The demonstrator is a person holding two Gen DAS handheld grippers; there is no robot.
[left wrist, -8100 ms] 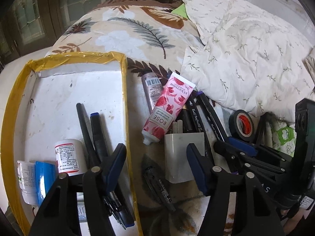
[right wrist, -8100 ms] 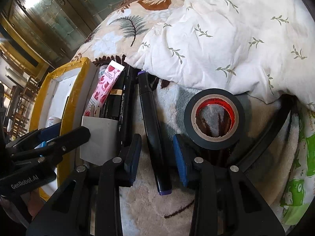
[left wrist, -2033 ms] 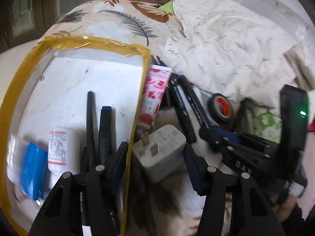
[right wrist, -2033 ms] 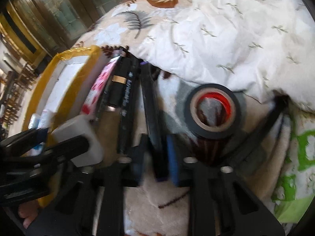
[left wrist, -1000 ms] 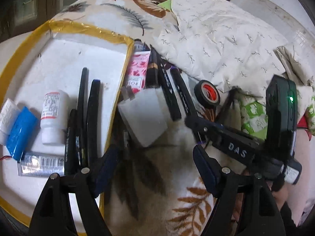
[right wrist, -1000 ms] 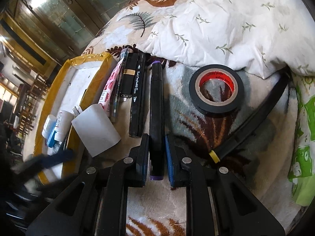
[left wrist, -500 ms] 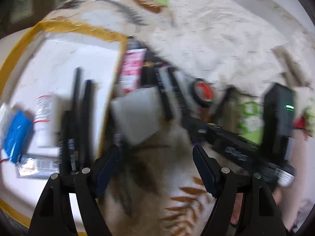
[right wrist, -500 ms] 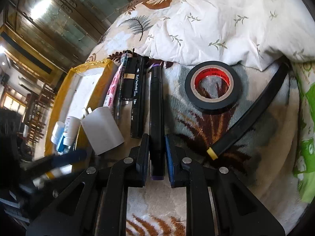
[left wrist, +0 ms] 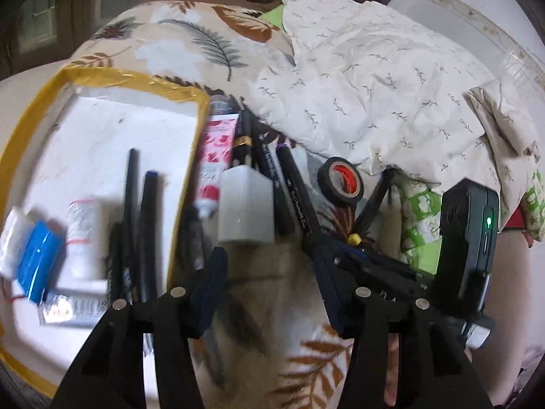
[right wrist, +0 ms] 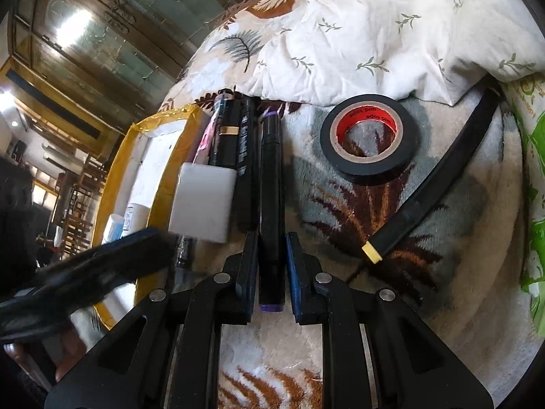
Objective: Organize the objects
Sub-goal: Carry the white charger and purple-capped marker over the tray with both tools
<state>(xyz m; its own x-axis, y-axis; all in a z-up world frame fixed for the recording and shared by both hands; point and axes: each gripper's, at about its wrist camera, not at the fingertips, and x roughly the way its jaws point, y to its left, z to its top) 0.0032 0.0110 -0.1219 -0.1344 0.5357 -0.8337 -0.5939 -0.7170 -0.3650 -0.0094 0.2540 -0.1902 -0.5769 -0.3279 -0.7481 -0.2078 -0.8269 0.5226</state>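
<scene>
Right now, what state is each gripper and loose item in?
right gripper: shut on the black purple-capped marker.
left gripper: closing, nothing between its jaws.
white plug adapter: lying on the blanket.
black tape roll: lying flat.
yellow-rimmed white tray: partly filled.

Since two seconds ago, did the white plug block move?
Yes. The white plug block lay on its side beside the yellow-edged tray; now it stands farther from the tray's edge, against the black markers.

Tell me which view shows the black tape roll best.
The right wrist view: the tape roll is large and sharp there, lying flat on the blanket, its red core plainly visible. The left wrist view shows the same roll small, farther off, slightly soft.
</scene>
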